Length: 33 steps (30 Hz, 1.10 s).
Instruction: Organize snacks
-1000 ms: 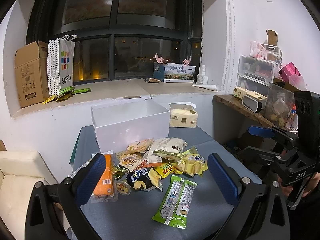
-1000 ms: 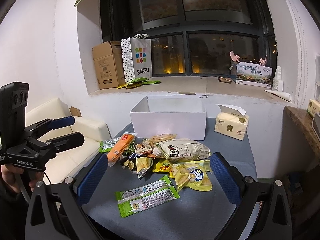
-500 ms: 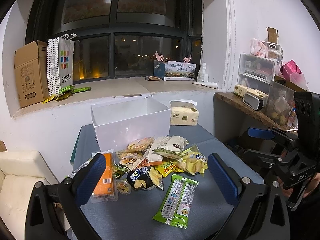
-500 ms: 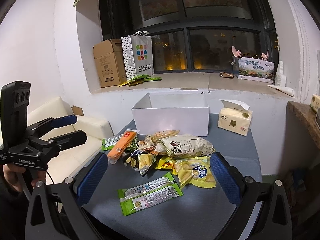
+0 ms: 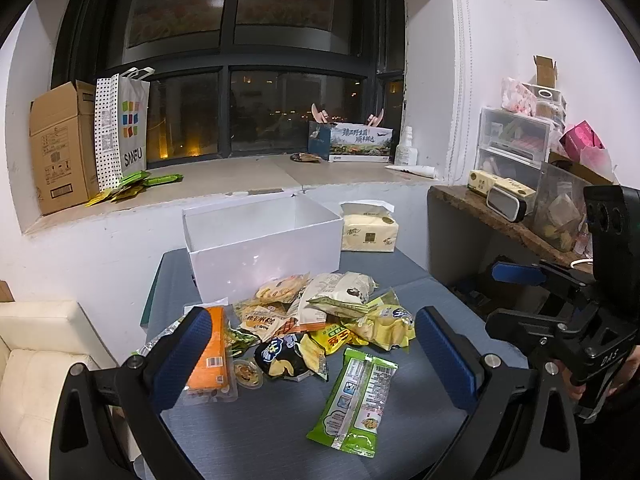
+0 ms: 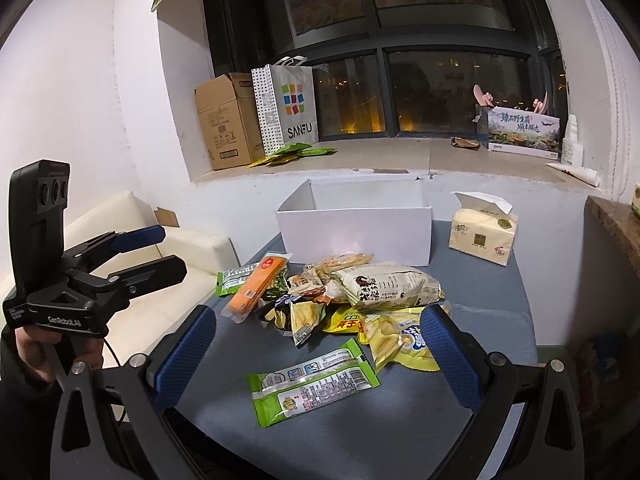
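A pile of snack packets (image 5: 320,320) is lying on the grey table (image 5: 420,292), just in front of an open white box (image 5: 264,252) that is standing at the table's far edge below the windowsill. A green packet (image 5: 354,396) is lying alone on the near side of the pile, apart from the rest. An orange packet (image 5: 210,346) is resting at the pile's left edge, a large white bag (image 6: 388,286) is sitting on top toward the right, and a yellow bag (image 6: 400,338) is lying in front of it. A pack of tissues (image 5: 368,232) is standing just beside the box on its right.

The left gripper (image 5: 310,354) is hovering above the near edge of the table with its 2 blue-padded fingers (image 5: 444,356) spread wide, gripping nothing. The right gripper (image 6: 316,354) is hanging over the same side, its fingers equally wide apart and empty, with the green packet lying between them in its own view. A hand (image 6: 36,348) is holding the left gripper's handle. A brown cardboard box (image 5: 56,148) and a paper bag (image 5: 120,128) are standing on the windowsill.
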Available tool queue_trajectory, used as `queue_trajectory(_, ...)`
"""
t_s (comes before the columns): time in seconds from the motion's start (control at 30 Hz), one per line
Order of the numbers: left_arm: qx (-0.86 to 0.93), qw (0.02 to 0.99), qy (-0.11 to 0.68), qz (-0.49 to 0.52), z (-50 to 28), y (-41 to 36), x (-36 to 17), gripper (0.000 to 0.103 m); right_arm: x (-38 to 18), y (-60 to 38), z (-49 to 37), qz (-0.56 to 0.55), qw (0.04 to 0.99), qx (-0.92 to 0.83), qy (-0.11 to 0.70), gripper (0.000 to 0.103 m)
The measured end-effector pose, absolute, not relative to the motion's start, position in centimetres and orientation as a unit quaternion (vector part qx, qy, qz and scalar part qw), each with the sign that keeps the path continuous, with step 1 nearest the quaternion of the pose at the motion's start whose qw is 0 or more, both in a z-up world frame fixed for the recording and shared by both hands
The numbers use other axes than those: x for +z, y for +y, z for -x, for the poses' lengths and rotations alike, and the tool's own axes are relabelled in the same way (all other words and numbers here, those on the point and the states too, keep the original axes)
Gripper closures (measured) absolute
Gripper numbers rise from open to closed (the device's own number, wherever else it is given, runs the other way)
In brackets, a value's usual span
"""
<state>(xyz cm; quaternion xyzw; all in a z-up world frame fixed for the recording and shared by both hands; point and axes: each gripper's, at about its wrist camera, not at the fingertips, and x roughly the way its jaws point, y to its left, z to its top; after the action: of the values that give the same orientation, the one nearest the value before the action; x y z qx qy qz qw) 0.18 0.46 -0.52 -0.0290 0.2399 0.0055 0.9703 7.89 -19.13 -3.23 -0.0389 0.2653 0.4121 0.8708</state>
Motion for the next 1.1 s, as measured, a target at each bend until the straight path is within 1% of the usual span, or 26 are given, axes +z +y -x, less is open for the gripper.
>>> queue_trajectory(0.33, 0.008, 0.97, 0.24, 0.026, -0.3, 0.3, -0.6, 0.0, -3.4, -19.5, -8.4, 0.008, 0.861, 0.426, 0.279, 0.0)
queue_trajectory(0.57, 0.005, 0.971, 0.239, 0.026, 0.0, 0.6, -1.0, 0.0, -3.7, -19.3, -10.1, 0.017, 0.871, 0.398, 0.286, 0.0)
queue_trajectory(0.63, 0.004, 0.971, 0.238, 0.028, 0.1, 0.8, -1.2, 0.0, -4.1, -19.1, -11.6, 0.004, 0.862, 0.407, 0.303, 0.0)
queue_trajectory(0.83, 0.009, 0.97, 0.239, 0.036, 0.4, 1.8, -1.8, 0.0, -7.1, -17.3, -20.0, -0.095, 0.814, 0.41, 0.401, 0.0)
queue_trajectory(0.93, 0.012, 0.969, 0.243, 0.043, 0.5, 2.6, -2.3, 0.0, -9.2, -15.8, -24.1, -0.132, 0.798, 0.375, 0.453, 0.0)
queue_trajectory(1.1, 0.019, 0.967, 0.249, 0.058, 0.9, 4.2, -3.3, 0.0, -13.4, -13.7, -29.2, -0.22, 0.739, 0.321, 0.55, 0.0)
